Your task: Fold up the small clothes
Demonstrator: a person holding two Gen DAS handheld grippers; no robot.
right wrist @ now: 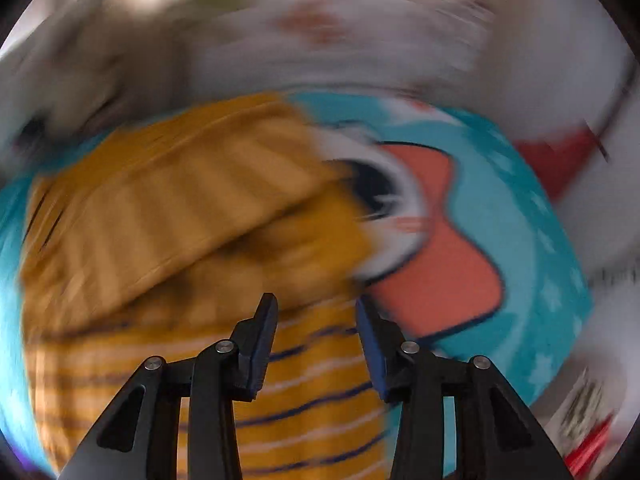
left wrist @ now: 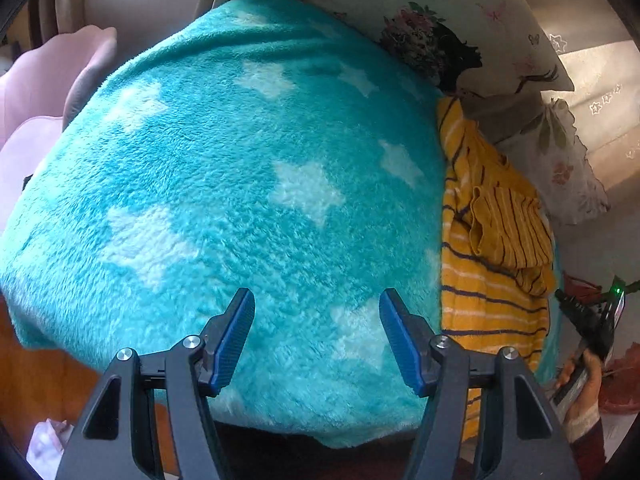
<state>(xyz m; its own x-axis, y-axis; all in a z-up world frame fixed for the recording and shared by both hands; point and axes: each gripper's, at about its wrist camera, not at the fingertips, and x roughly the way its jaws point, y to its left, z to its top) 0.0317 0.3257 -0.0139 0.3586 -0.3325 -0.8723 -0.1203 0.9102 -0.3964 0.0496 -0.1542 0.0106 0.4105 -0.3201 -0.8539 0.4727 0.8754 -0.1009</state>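
Observation:
A yellow knit garment with thin dark and white stripes lies crumpled along the right edge of a teal fleece blanket with white stars. My left gripper hangs open over the bare blanket, well left of the garment, with nothing between its blue pads. The right wrist view is smeared by motion. There my right gripper stands open just above the garment, whose upper part is folded over the striped body. I see no cloth pinched between its fingers. A person's hand holds that gripper's handle at the far right.
The blanket carries a large orange and white print right of the garment. A flowered pillow lies behind it and a pink cushion at the left. Brown wood shows below the blanket's left edge.

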